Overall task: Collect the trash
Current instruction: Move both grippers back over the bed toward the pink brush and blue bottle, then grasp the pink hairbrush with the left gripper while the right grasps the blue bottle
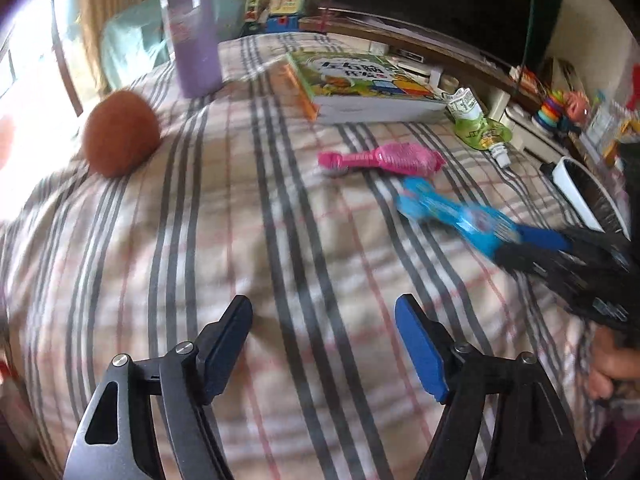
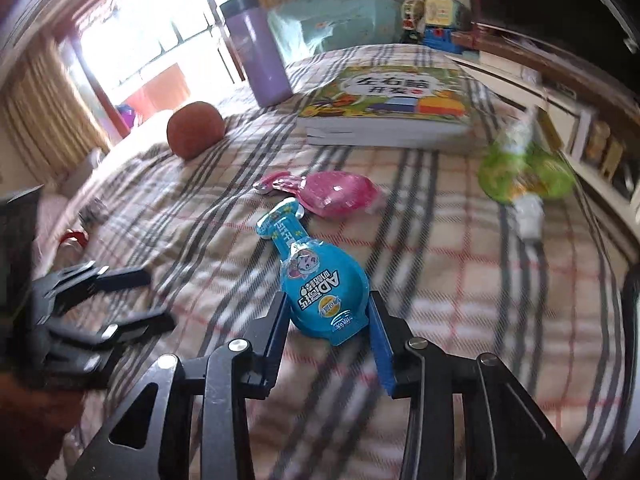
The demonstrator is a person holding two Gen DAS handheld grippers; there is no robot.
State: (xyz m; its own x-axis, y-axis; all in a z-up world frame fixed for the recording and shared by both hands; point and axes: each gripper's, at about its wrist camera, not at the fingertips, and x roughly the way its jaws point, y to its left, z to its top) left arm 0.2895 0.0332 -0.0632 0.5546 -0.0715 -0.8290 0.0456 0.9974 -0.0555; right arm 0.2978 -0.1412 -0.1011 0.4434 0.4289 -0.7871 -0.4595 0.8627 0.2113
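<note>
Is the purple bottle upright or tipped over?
Upright. The purple bottle stands on its base on the bed, dark lid on top, beside the book.

Bare bed [image 1: 280, 240] surface lies open in front of the book [image 1: 360, 84]. Just before the book, pink packet [image 1: 380, 158] and green pouch [image 1: 480, 128] obstruct; the ball [image 1: 120, 132] stands well apart.

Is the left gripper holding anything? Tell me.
No: the left gripper stands open over the bare bedspread, nothing between its fingers.
</note>
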